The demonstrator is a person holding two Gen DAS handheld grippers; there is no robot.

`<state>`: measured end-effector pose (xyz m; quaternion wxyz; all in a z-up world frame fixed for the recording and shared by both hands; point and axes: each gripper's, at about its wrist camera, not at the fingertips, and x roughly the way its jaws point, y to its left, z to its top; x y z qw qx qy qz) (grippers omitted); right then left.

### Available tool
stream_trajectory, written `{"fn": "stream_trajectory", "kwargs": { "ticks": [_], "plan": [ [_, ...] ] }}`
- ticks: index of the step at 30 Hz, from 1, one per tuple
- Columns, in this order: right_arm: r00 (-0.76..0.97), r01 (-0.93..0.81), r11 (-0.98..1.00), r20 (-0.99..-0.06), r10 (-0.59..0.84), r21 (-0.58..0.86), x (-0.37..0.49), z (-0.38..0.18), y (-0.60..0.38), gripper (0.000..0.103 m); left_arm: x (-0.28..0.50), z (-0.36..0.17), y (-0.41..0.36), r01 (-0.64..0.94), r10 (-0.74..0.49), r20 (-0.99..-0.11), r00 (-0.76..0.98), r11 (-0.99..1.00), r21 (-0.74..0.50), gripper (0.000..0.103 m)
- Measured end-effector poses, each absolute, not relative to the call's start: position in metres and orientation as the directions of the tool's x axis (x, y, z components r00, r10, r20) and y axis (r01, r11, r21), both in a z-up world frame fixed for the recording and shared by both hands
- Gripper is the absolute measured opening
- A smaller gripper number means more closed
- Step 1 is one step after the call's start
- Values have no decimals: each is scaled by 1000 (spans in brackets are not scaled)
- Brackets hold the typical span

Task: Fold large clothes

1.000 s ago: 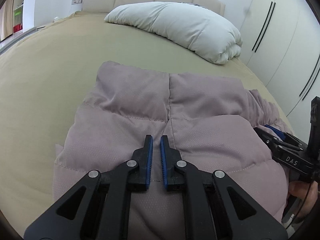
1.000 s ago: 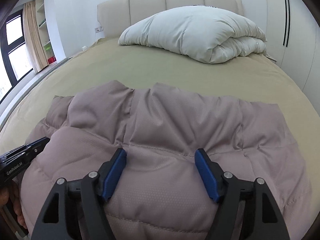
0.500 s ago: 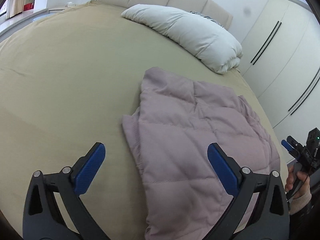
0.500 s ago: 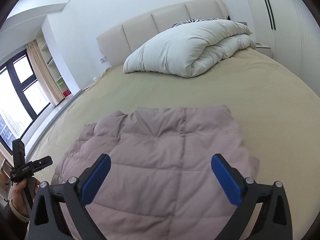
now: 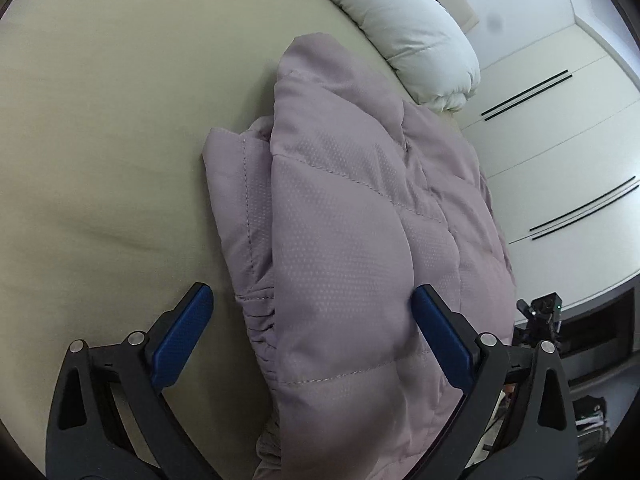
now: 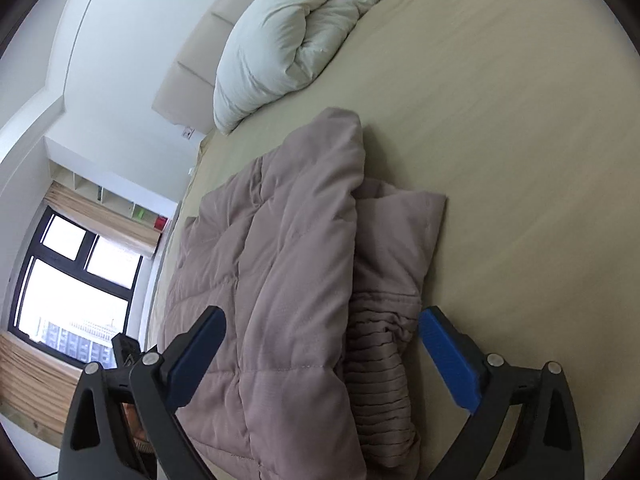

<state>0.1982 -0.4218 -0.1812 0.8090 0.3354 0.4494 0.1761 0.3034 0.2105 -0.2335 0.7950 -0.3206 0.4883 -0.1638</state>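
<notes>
- Folded jacket (image 5: 360, 240) lying on the bed (image 5: 100, 120), near its foot edge, below the duvet (image 5: 400, 12).
- Left gripper (image 5: 312, 320) spread wide, straddling one jacket side.
- Right gripper (image 6: 320, 344) released, straddling the other.

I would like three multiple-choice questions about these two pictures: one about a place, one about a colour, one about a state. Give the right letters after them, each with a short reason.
1. Where does the puffer jacket lie?
A. on the bed
B. on the floor
C. on a chair

2. What colour are the pads of the left tongs?
A. red
B. blue
C. yellow

3. How do the right tongs stand?
A. shut on the jacket
B. open, on either side of the jacket's edge
C. shut on the duvet

Answers:
1. A: the mauve jacket rests folded on the beige bed sheet, in front of the white duvet.
2. B: both pads show blue.
3. B: the jaws are wide apart and pinch nothing.
</notes>
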Motion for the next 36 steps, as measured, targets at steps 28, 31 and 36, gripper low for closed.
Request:
{"fn": "stream_trajectory", "kwargs": {
  "ticks": [28,31,36],
  "plan": [
    [536,-89,771,-623,571,630,196,-149,-374,44,250,-208,242,8,-695,-553,460,626,-779,28],
    [540,-124,767,-606,584,629,163,-132,-360,43,211,-190,254,13,-673,-560,483,645,-764,28],
    [524,-183,741,-574,630,646,109,-113,-332,42,138,-167,278,6,-648,-552,525,652,-759,28]
  ]
}}
